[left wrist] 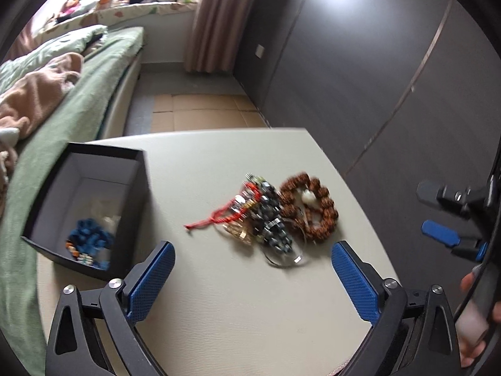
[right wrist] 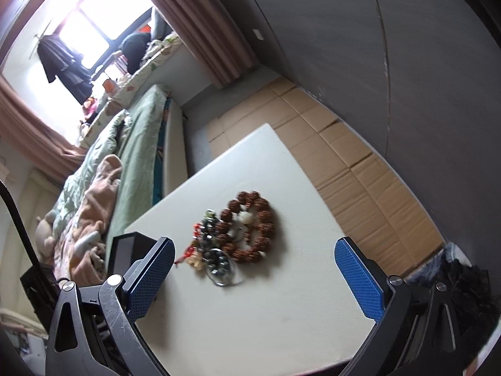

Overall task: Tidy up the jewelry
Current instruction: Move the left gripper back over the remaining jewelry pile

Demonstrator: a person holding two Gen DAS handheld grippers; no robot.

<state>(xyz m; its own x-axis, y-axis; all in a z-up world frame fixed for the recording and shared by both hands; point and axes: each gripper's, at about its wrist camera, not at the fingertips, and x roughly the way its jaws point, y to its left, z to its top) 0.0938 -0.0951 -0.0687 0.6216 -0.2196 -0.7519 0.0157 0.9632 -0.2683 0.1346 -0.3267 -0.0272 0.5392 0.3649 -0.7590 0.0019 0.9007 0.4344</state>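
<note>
Two claws hover over the pale desk (left wrist: 219, 297), both spread wide with nothing between their blue pads. The left claw (left wrist: 252, 271) sits just short of the jewelry pile, and the right claw (right wrist: 253, 274) looks down on the same pile from the other side; in the left view it shows at the right edge, off the desk.

Ahead of the left claw's left finger stands an open black box (left wrist: 137, 194), holding a blue beaded piece (left wrist: 89, 236) and some smaller, blurred bits.

Mid-desk, the brown bead bracelet (left wrist: 316, 208) lies flat as a loop with a white bead inside it. Touching its left side is a heap of metallic and dark bracelets (left wrist: 266, 219). A red cord (left wrist: 216, 216) trails from that heap, its long axis pointing toward the box.
</note>
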